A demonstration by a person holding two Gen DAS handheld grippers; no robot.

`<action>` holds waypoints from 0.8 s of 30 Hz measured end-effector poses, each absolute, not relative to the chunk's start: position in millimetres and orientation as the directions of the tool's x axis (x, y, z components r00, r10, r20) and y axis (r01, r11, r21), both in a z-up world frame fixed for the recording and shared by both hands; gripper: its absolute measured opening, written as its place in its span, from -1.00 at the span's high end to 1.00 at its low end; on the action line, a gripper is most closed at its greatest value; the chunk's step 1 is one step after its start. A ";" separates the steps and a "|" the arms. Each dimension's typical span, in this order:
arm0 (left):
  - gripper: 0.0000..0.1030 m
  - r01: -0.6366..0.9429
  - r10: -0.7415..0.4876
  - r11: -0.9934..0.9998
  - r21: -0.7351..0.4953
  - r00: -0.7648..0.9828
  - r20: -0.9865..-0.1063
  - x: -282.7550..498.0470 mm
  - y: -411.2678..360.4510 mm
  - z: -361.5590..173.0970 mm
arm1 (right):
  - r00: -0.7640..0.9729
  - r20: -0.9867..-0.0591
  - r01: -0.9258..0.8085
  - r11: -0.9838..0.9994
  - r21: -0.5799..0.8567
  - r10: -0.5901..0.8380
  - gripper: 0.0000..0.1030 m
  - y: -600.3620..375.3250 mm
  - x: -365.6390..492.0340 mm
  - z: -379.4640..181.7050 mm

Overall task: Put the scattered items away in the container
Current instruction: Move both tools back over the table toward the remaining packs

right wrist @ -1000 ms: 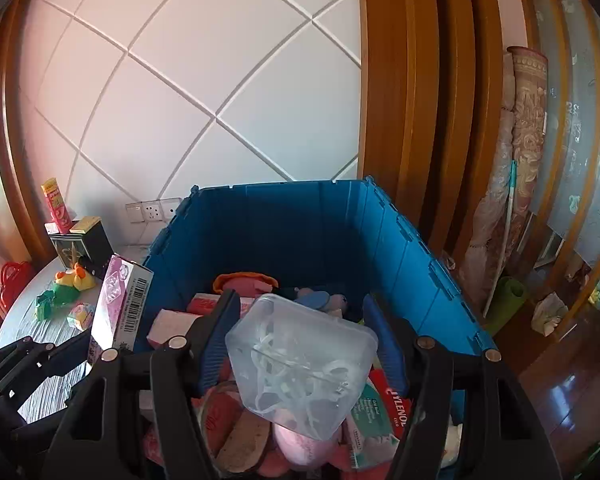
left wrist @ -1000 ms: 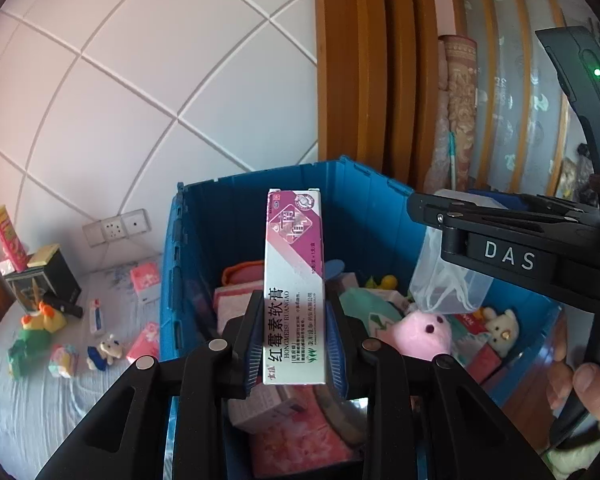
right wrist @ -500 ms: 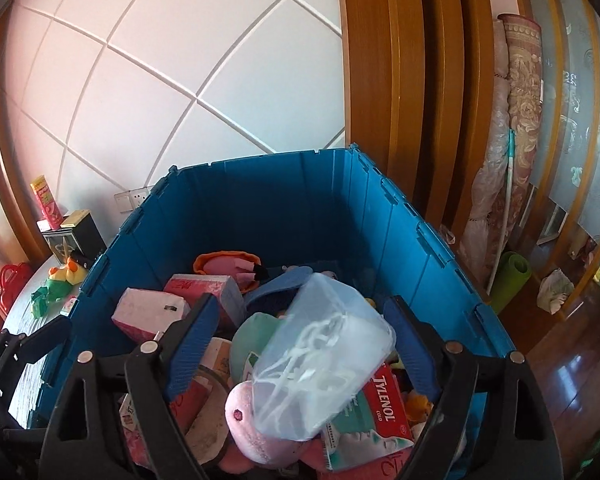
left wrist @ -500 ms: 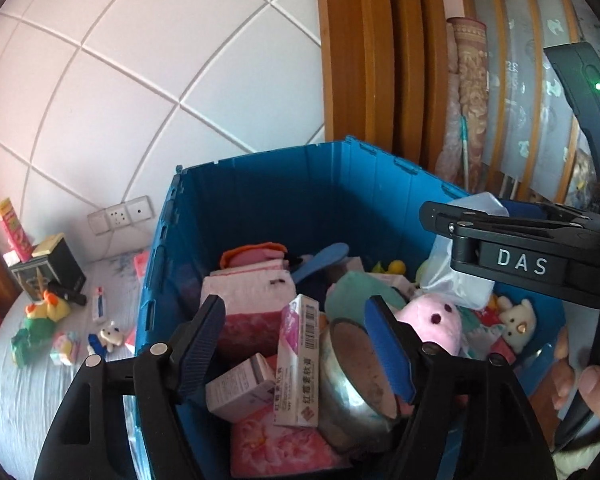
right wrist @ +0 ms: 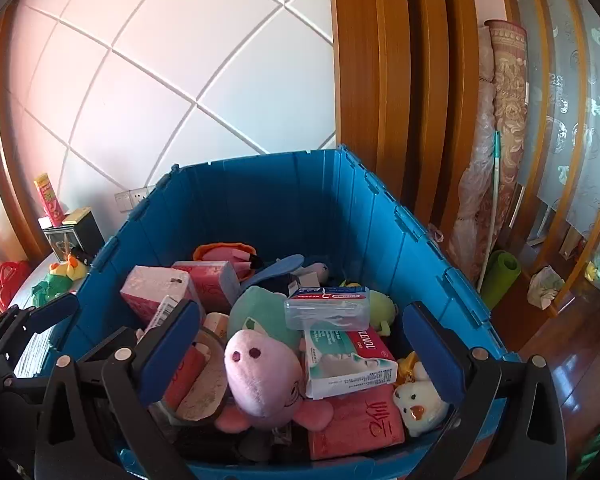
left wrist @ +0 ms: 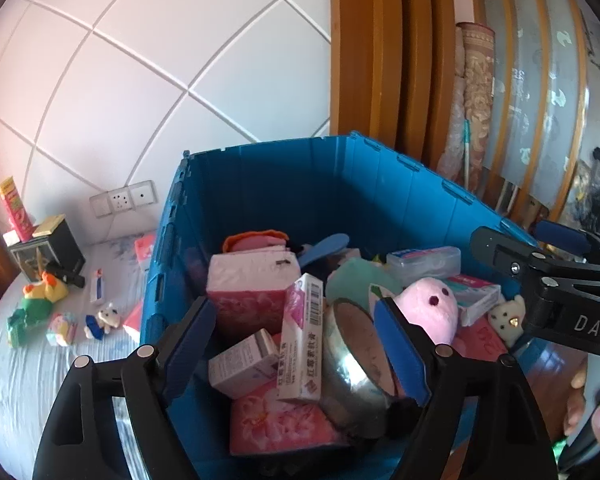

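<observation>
A blue crate (left wrist: 380, 192) (right wrist: 284, 200) stands in front of both grippers, filled with boxes and plush toys. My left gripper (left wrist: 296, 344) is open and empty above the crate's near left side. The pink-and-white ointment box (left wrist: 302, 340) lies in the crate between its fingers. My right gripper (right wrist: 300, 344) is open and empty above the crate. The clear floss-pick box (right wrist: 327, 307) (left wrist: 424, 263) rests on top of the pile, beside a pink plush (right wrist: 264, 364) (left wrist: 430, 314).
Left of the crate, a pale cloth surface (left wrist: 40, 360) holds scattered small toys (left wrist: 44, 300), a small tube (left wrist: 97, 284) and a pink packet (left wrist: 145, 248). A black box (left wrist: 48, 244) stands near wall sockets. A wooden door frame (right wrist: 380, 80) and rolled mats are on the right.
My left gripper opened and the ointment box dropped into the crate. My right gripper opened and the clear floss-pick box fell onto the pile.
</observation>
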State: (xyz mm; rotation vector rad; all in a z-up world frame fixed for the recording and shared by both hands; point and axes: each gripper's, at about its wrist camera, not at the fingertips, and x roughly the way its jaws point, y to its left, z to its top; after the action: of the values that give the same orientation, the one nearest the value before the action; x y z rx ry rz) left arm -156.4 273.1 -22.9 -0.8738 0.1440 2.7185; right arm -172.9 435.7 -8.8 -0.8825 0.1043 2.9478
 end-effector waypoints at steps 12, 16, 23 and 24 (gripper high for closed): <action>-0.64 -0.182 0.136 -0.983 0.022 -0.807 -0.575 -121.5 184.7 -21.5 | -0.858 -0.513 0.009 -0.998 0.056 -0.036 -1.00 371.5 -141.0 -5.7; -0.64 -0.134 0.103 -0.991 0.011 -0.809 -0.578 -113.7 128.7 -24.5 | -0.866 -0.495 0.047 -0.997 0.054 -0.068 -1.00 328.3 -132.8 -2.5; -0.65 0.018 -0.027 -1.000 0.021 -0.782 -0.622 -104.2 3.3 -44.2 | -0.858 -0.492 0.146 -0.988 0.048 -0.151 -1.00 227.6 -127.1 -3.6; -0.64 0.038 -0.051 -0.999 0.034 -0.778 -0.626 -101.5 -12.7 -47.8 | -0.854 -0.493 0.160 -0.986 0.054 -0.166 -1.00 212.9 -126.0 -5.5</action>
State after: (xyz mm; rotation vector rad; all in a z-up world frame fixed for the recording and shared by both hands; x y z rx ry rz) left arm -101.5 -12.7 -47.8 -1.0600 0.0309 3.0071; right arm -126.0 212.9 -5.5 -0.8515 0.0190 3.1992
